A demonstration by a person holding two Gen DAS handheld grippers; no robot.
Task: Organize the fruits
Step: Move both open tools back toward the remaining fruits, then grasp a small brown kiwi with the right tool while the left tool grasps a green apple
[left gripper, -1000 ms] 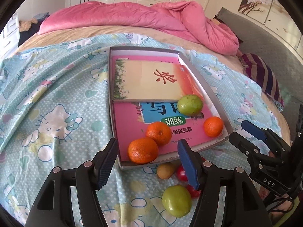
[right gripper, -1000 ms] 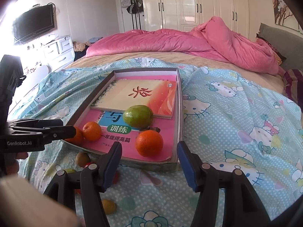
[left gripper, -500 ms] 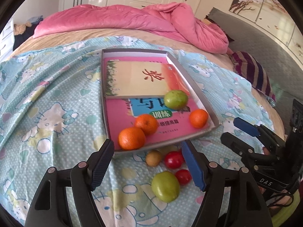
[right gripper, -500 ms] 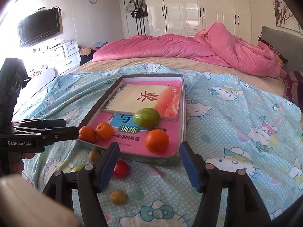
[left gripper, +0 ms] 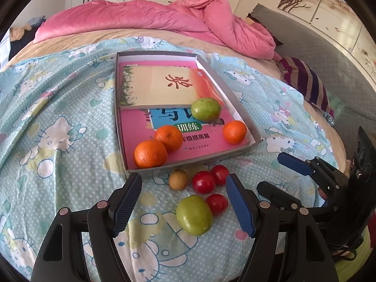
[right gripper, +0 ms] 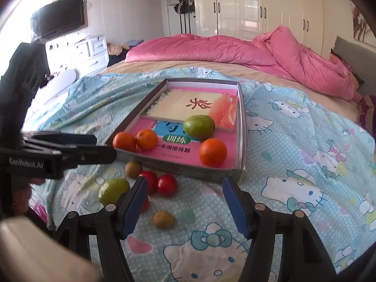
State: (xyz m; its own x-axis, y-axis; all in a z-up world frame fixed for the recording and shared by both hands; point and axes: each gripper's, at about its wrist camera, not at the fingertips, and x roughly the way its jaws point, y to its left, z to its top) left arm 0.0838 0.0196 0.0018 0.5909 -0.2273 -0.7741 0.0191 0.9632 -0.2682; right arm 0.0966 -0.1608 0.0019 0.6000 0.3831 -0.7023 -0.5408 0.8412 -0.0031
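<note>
Left hand-held gripper [left gripper: 184,202] hovers low over the bed [left gripper: 58,145], fingers spread wide, nothing between them. Just ahead of it, loose on the sheet: a small brownish fruit [left gripper: 178,179], three red tomatoes [left gripper: 204,182] bunched together, a green fruit [left gripper: 194,215] touching the nearest tomato. Beyond these, a shallow grey tray [left gripper: 235,96] holding two books [left gripper: 155,87]. On the lower book: two oranges [left gripper: 150,154] touching at the near left corner, a green fruit in the tray [left gripper: 206,109] mid-right, a single orange [left gripper: 234,132] near the right wall. Right hand-held gripper [right gripper: 184,203] also spread, empty, aimed at the tray's near edge; a second brownish fruit [right gripper: 163,219] lies between its fingers on the sheet. Pink duvet [left gripper: 150,21] heaped at the far side.
</note>
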